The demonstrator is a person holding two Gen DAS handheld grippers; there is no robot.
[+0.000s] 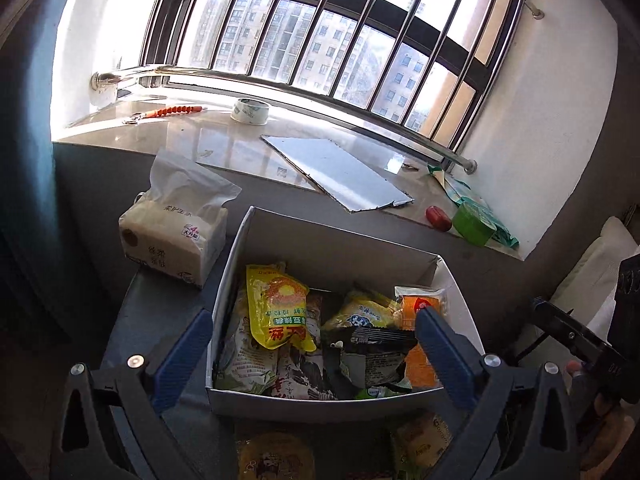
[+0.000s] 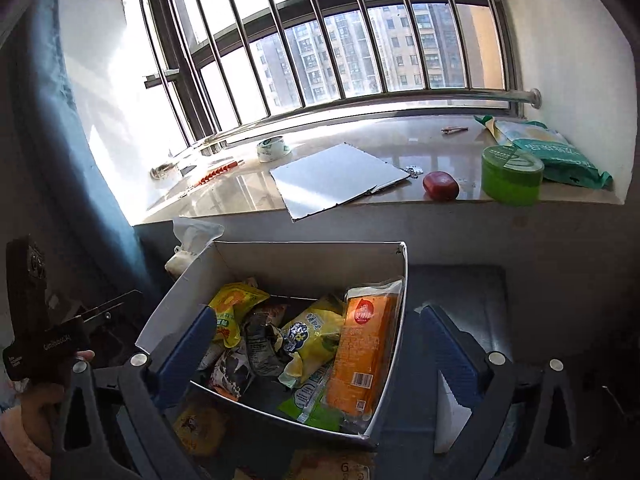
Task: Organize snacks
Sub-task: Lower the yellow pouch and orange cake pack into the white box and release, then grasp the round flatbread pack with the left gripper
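- Left gripper [image 1: 316,344], jaws spread and holding nothing, hovers over the white box [image 1: 228,272].
- Right gripper [image 2: 316,344], likewise released, straddles the box's right wall.
- Snack packets [image 1: 280,312] fill the box.

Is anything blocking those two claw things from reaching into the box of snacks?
Nothing visible does. The white box is open on top, with the yellow packet and orange packet lying exposed. The left hand-held gripper and right hand-held gripper hover open just above it.
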